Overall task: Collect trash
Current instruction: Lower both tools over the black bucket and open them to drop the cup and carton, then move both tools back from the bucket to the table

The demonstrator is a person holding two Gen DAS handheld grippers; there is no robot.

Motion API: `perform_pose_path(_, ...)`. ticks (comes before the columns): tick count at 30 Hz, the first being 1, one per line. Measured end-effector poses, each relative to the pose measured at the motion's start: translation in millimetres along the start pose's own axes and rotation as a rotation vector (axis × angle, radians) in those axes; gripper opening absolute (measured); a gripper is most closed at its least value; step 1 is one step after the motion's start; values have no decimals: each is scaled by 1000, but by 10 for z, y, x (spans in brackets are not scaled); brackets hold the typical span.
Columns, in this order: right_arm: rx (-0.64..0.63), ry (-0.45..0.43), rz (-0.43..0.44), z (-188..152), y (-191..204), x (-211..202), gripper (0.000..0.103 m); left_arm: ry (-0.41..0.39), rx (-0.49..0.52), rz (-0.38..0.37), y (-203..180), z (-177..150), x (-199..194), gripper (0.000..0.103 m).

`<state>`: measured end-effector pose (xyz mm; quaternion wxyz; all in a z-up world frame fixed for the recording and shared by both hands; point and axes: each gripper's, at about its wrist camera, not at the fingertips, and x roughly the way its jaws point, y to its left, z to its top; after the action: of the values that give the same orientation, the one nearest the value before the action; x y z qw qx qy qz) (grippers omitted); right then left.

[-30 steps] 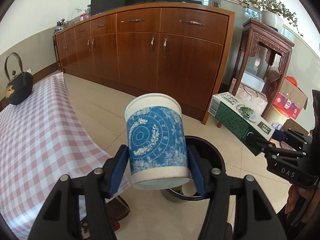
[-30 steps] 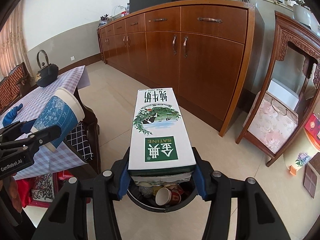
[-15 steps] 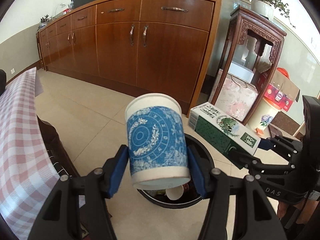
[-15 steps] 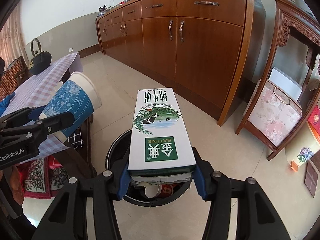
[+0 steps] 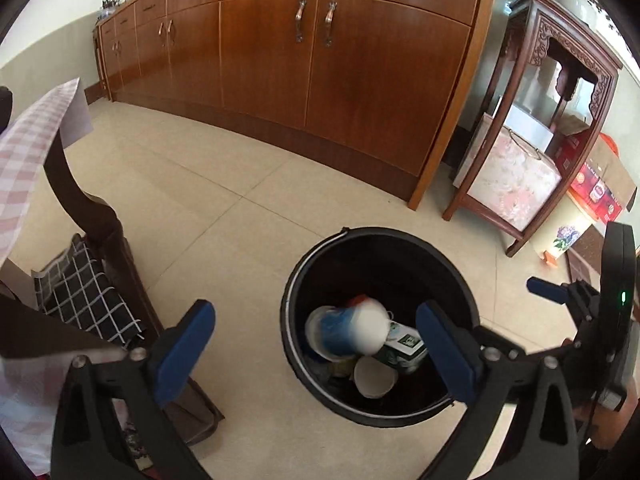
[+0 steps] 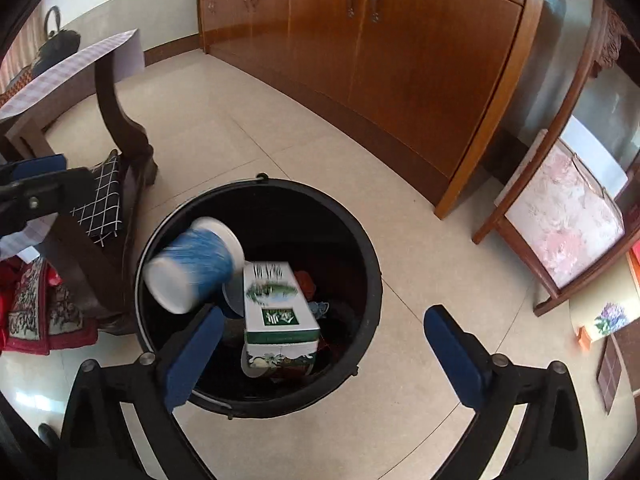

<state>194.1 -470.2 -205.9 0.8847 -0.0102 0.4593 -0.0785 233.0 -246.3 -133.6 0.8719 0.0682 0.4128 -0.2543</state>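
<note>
A black trash bin (image 5: pixel 460 280) (image 6: pixel 360 248) stands on the tiled floor below both grippers. The blue-and-white paper cup (image 5: pixel 348 330) (image 6: pixel 192 266) is blurred and falling into it. The green-and-white carton (image 6: pixel 276 304) (image 5: pixel 402 350) is also dropping into the bin, among other trash such as a white cup (image 5: pixel 374 376). My left gripper (image 5: pixel 316 350) is open and empty above the bin's left side. My right gripper (image 6: pixel 320 354) is open and empty above the bin. The left gripper also shows at the left edge of the right wrist view (image 6: pixel 36 188).
A long wooden cabinet (image 5: pixel 320 60) runs along the wall behind. A carved wooden stand (image 5: pixel 532 140) is at the right. A table with a pink checked cloth (image 5: pixel 24 140) and a chair with a black checked cushion (image 5: pixel 84 292) are at the left.
Both grippers opened over the bin. The cup left my left gripper and the carton left my right gripper; both are dropping into the bin.
</note>
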Motion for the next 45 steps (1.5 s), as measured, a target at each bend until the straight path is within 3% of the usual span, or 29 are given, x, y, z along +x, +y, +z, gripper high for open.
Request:
perform_pose_path(6, 117, -18, -2, 21, -106, -21, 103, 4, 9, 27, -38, -83, -33, 101)
perform_pose_path(23, 90, -124, 13, 151, 172, -473, 103, -39, 2, 44, 33, -140, -395, 101)
perform_pose_path(36, 87, -235, 39, 195, 490, -1105, 103, -96, -34, 77, 221, -222, -1018, 101)
perform_pose_path(45, 79, -308, 87, 347, 896, -1531, 103, -174, -91, 132, 580, -299, -1561, 101)
